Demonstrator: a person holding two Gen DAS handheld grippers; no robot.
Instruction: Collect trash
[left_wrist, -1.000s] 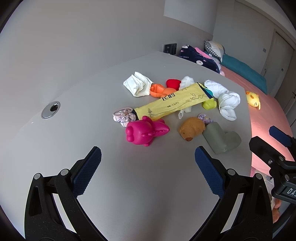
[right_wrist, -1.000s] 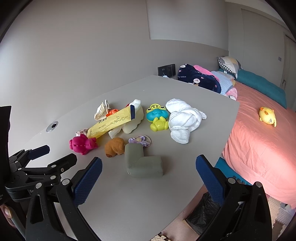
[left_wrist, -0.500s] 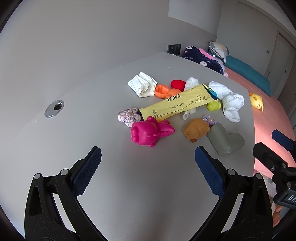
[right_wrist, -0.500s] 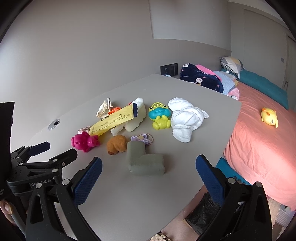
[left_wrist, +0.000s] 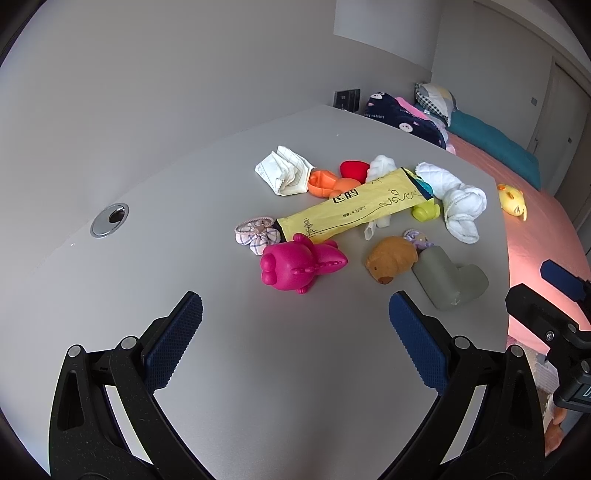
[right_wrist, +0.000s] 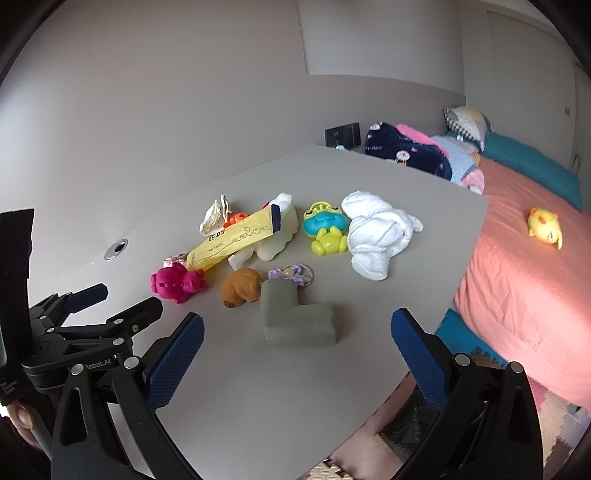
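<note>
A long yellow wrapper (left_wrist: 354, 210) lies across the pile on the grey table (left_wrist: 184, 206); it also shows in the right wrist view (right_wrist: 236, 236). A crumpled white paper (left_wrist: 284, 175) lies at the pile's far left, also in the right wrist view (right_wrist: 214, 219). My left gripper (left_wrist: 295, 332) is open and empty, held above the table short of a pink toy (left_wrist: 299, 266). My right gripper (right_wrist: 295, 350) is open and empty, just short of a grey L-shaped block (right_wrist: 295, 317). The left gripper also shows at the left of the right wrist view (right_wrist: 110, 301).
Toys surround the trash: a brown animal (left_wrist: 391, 258), a green and blue frog (right_wrist: 327, 229), a rolled white towel (right_wrist: 376, 232), orange pieces (left_wrist: 328, 182). A cable hole (left_wrist: 109, 224) sits at the left. A pink bed (right_wrist: 524, 266) lies to the right; a black bag (right_wrist: 417, 421) is below the table edge.
Both grippers have shifted slightly, so the pile sits a little further right and higher in the views. Both stay open. No object on the table has moved.
</note>
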